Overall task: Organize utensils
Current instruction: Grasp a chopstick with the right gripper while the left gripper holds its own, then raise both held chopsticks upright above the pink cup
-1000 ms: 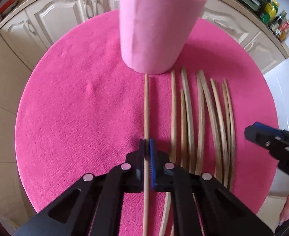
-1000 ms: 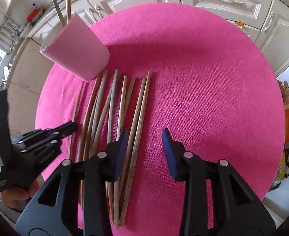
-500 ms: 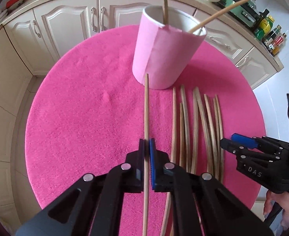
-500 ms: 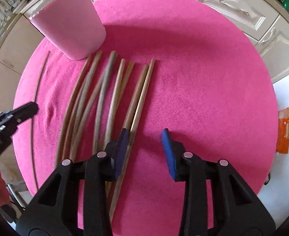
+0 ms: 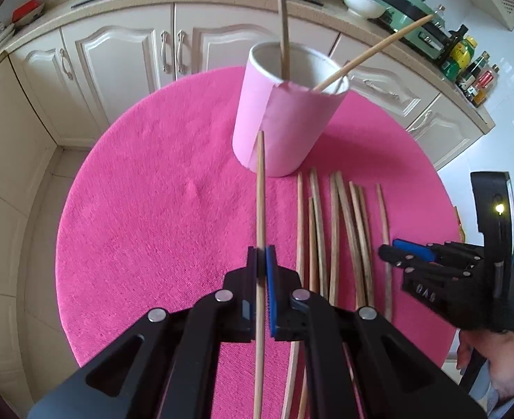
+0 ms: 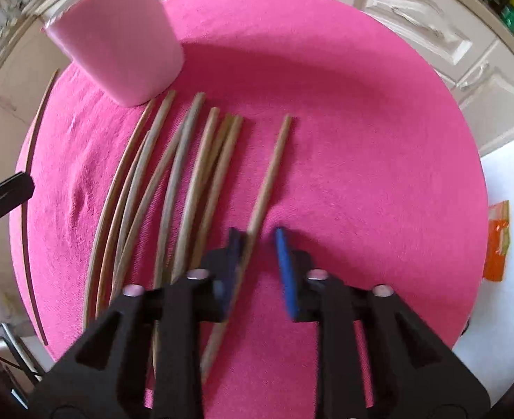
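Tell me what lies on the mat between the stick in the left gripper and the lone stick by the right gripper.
A row of loose sticks on the pink mat, seen in the left wrist view.

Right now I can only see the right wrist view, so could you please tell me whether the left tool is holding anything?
Observer: Yes, the left tool is shut on one chopstick.
Operator: Thank you. Is anything inside the pink cup?
Observer: Two chopsticks stand in the pink cup, leaning on its rim.
Operator: Where does the held one point?
Observer: Toward the cup; its tip shows against the cup's wall, below the rim.
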The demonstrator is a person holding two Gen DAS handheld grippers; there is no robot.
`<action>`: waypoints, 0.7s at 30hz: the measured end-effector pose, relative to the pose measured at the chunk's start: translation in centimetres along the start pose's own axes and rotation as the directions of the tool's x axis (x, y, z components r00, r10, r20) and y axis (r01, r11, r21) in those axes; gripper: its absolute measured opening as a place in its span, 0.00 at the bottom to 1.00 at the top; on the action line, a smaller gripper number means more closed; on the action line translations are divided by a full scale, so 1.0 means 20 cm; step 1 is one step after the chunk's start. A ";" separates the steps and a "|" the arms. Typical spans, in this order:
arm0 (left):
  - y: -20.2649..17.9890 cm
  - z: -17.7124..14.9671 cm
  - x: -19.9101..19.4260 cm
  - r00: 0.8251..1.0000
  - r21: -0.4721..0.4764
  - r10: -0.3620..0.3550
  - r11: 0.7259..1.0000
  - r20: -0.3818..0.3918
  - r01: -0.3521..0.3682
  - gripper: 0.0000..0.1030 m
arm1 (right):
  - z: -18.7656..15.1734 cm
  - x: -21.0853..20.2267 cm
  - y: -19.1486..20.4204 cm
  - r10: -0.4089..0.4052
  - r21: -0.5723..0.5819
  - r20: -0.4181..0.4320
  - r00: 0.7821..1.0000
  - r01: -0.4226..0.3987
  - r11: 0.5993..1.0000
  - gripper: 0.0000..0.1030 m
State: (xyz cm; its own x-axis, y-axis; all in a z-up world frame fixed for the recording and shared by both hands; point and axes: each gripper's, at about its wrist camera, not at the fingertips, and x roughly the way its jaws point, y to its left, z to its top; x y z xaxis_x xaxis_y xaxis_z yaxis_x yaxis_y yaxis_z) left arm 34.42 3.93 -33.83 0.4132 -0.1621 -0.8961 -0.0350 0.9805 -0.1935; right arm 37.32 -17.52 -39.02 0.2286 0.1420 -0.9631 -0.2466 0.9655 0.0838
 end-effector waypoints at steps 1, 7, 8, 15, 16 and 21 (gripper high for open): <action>0.00 0.00 -0.01 1.000 -0.001 -0.004 1.000 0.008 0.004 0.05 | 0.02 0.01 -0.01 0.015 0.017 0.000 1.000 -0.015 1.000 0.09; 0.03 -0.01 -0.09 0.997 -0.035 -0.020 0.999 0.080 0.023 0.05 | 0.03 -0.08 -0.14 0.143 0.138 0.089 0.986 -0.155 0.978 0.07; 0.04 -0.01 -0.12 0.995 -0.051 -0.030 0.998 0.099 0.035 0.05 | 0.04 -0.11 -0.15 0.161 0.145 0.109 0.981 -0.176 0.974 0.07; 0.05 0.06 -0.32 0.950 -0.079 -0.099 0.989 0.298 0.128 0.05 | 0.07 -0.37 -0.12 0.285 0.117 0.287 0.915 -0.328 0.937 0.07; 0.04 0.08 -0.34 0.942 -0.079 -0.109 0.987 0.318 0.141 0.05 | 0.06 -0.42 -0.08 0.287 0.101 0.306 0.908 -0.330 0.938 0.07; 0.01 0.22 -0.41 0.906 -0.061 -0.140 0.982 0.399 0.178 0.05 | 0.13 -0.62 0.02 0.340 0.012 0.386 0.858 -0.373 0.928 0.07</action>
State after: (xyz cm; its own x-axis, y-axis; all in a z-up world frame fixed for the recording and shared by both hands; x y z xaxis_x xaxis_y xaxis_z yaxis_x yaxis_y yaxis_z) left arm 35.01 5.85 -24.83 0.7422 -0.2395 -0.6260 -0.0164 0.9272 -0.3741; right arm 36.79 -18.28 -26.42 0.4757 0.5344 -0.6987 -0.3023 0.8452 0.4406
